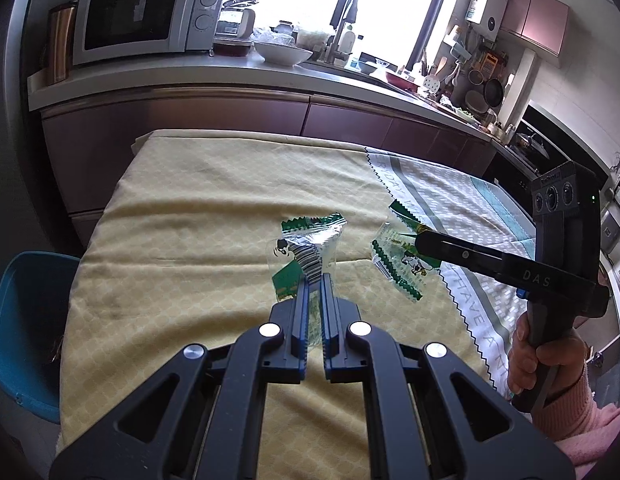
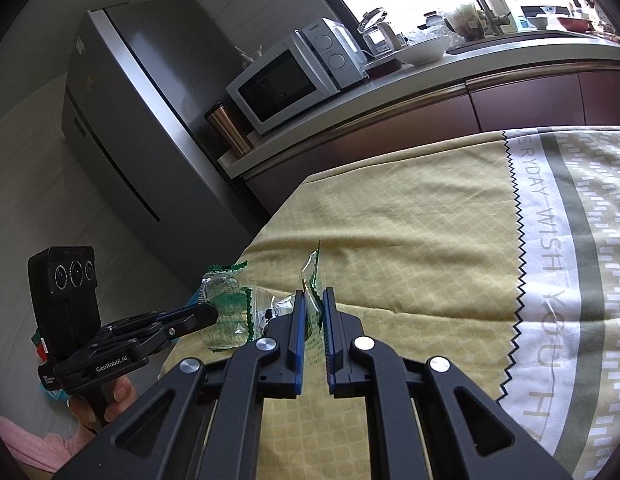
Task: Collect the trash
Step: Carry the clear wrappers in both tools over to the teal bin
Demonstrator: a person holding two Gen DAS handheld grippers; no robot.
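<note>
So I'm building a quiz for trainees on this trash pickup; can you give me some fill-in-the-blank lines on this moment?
1. Each gripper is shut on a clear and ____ wrapper.
2. The tablecloth under the wrappers is mostly ____.
3. On the counter, the microwave stands beside a copper-coloured ____.
4. The left gripper holds the wrapper that bears a ____.

Missing words: green; yellow; tumbler; barcode

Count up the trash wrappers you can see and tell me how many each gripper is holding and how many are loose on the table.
Held by left gripper: 1 wrapper with barcode
Held by right gripper: 1 wrapper with green zigzag edge
Loose on the tablecloth: 0 that I can make out
Total: 2 wrappers
</note>
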